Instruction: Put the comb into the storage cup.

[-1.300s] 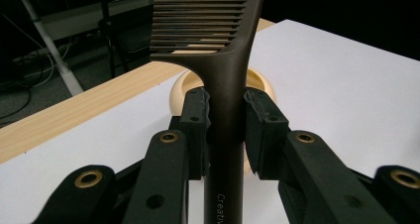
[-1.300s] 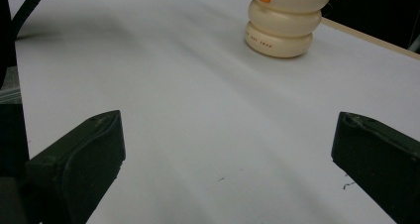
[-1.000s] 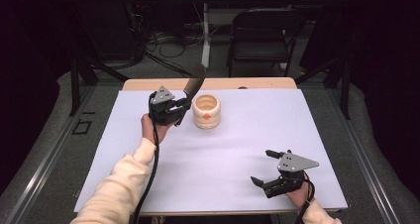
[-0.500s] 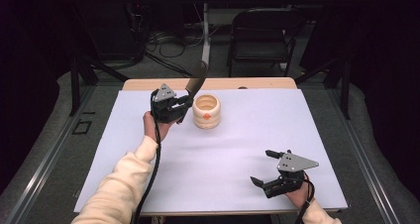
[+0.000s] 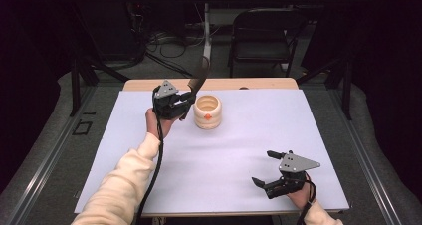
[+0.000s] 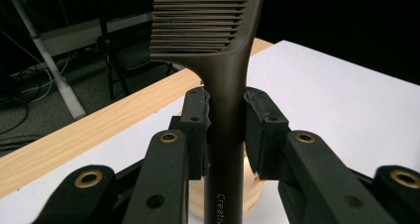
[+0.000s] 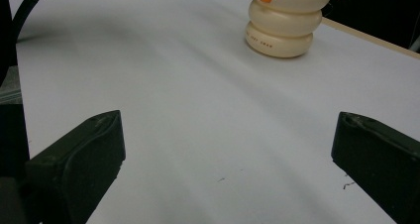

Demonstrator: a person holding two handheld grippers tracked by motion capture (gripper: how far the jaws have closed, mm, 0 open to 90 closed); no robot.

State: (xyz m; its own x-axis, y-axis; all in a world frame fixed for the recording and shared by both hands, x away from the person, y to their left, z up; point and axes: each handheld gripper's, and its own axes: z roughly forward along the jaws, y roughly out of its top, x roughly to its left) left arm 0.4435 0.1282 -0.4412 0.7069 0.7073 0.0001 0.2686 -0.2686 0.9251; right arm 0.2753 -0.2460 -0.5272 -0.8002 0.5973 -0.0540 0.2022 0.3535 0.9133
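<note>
Table cover point(image 5: 239, 150): white sheet spread across the work surface.
Table edge point(image 5: 259, 84): bare pale wood along the far side.
Chair point(image 5: 266, 36): dark, beyond the table.
Cables point(image 5: 164, 41): strewn across the floor.

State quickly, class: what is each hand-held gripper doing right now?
Left hand-held gripper: closed on the brown comb, holding its handle.
Right hand-held gripper: open, holding nothing.

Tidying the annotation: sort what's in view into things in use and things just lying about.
In use:
- comb, clamped in the left gripper
- cream ridged holder beside it

Not in use:
- right gripper, jaws open, holding nothing
- chair behind the table
</note>
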